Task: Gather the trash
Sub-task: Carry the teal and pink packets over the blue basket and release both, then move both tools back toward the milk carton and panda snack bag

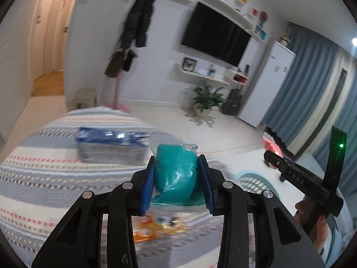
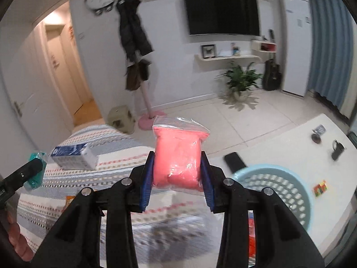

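Observation:
My left gripper [image 1: 176, 174] is shut on a clear bag of teal stuff [image 1: 175, 172], held above the striped cloth [image 1: 44, 178]. My right gripper [image 2: 177, 172] is shut on a clear zip bag of pink stuff [image 2: 177, 156], also lifted off the surface. A light blue perforated basket [image 2: 276, 189] stands to the right of the pink bag; its rim [image 1: 252, 178] shows in the left wrist view too. The right gripper with the pink bag [image 1: 271, 146] appears at the right of the left wrist view. The left gripper's teal bag [image 2: 35, 167] shows at the left edge of the right wrist view.
A blue and white tissue pack [image 1: 111, 145] [image 2: 73, 156] lies on the striped cloth. An orange wrapper [image 1: 154, 227] lies under the left gripper. On the white table [image 2: 290, 138] are a black phone [image 2: 234, 162], a black mug [image 2: 338, 149] and a colourful cube [image 2: 320, 188].

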`<move>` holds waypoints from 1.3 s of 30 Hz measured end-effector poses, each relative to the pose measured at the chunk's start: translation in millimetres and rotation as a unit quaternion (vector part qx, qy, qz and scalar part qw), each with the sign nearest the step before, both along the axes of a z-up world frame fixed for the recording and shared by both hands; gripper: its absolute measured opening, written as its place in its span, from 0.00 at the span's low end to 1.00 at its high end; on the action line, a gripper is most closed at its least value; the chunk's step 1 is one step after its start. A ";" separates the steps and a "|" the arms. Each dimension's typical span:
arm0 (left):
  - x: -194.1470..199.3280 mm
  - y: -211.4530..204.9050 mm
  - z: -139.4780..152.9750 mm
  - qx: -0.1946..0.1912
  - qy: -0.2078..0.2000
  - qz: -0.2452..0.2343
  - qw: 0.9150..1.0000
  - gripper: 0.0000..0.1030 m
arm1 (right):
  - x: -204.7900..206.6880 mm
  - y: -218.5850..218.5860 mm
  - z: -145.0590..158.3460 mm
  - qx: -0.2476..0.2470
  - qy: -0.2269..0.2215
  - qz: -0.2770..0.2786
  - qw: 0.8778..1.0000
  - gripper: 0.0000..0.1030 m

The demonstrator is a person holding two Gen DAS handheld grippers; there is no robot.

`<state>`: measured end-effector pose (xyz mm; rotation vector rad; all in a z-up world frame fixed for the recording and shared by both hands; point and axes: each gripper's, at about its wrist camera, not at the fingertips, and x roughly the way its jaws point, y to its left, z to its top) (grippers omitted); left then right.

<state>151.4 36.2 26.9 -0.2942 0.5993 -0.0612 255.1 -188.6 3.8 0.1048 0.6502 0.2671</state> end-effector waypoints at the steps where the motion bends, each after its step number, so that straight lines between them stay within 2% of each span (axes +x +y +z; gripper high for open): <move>1: 2.8 -13.9 2.0 0.001 0.000 -0.010 1.000 0.34 | -1.8 -12.9 1.6 0.002 0.001 -0.012 1.000 0.34; 7: 24.3 -92.2 -6.0 0.005 0.015 -0.072 0.997 0.34 | -7.0 -76.4 -10.0 0.017 0.028 -0.055 0.998 0.34; 11: 43.2 -135.6 -23.7 0.005 0.038 -0.115 0.993 0.34 | -6.5 -111.1 -33.5 0.021 0.065 -0.080 0.994 0.35; 17: 68.5 -186.7 -66.4 -0.003 0.086 -0.161 0.983 0.34 | -3.9 -147.4 -81.0 0.021 0.137 -0.106 0.985 0.35; 25: 85.6 -207.5 -101.6 -0.001 0.127 -0.183 0.975 0.35 | -4.0 -164.7 -114.7 0.020 0.174 -0.115 0.978 0.36; 28: 84.2 -211.9 -104.9 0.002 0.131 -0.188 0.973 0.37 | -3.5 -166.7 -119.4 0.026 0.184 -0.116 0.976 0.39; 30: 84.4 -213.4 -106.1 0.000 0.131 -0.194 0.972 0.45 | -3.4 -169.8 -120.2 0.032 0.185 -0.122 0.975 0.53; 31: 84.2 -214.7 -106.2 0.001 0.130 -0.193 0.972 0.47 | -3.5 -171.5 -120.3 0.033 0.183 -0.126 0.975 0.55; 36: 77.9 -208.6 -104.3 -0.002 0.125 -0.196 0.973 0.54 | -5.8 -172.8 -119.5 0.036 0.183 -0.126 0.974 0.56; 39: 73.6 -203.4 -101.0 -0.006 0.122 -0.196 0.973 0.54 | -6.8 -171.4 -118.3 0.035 0.183 -0.123 0.975 0.56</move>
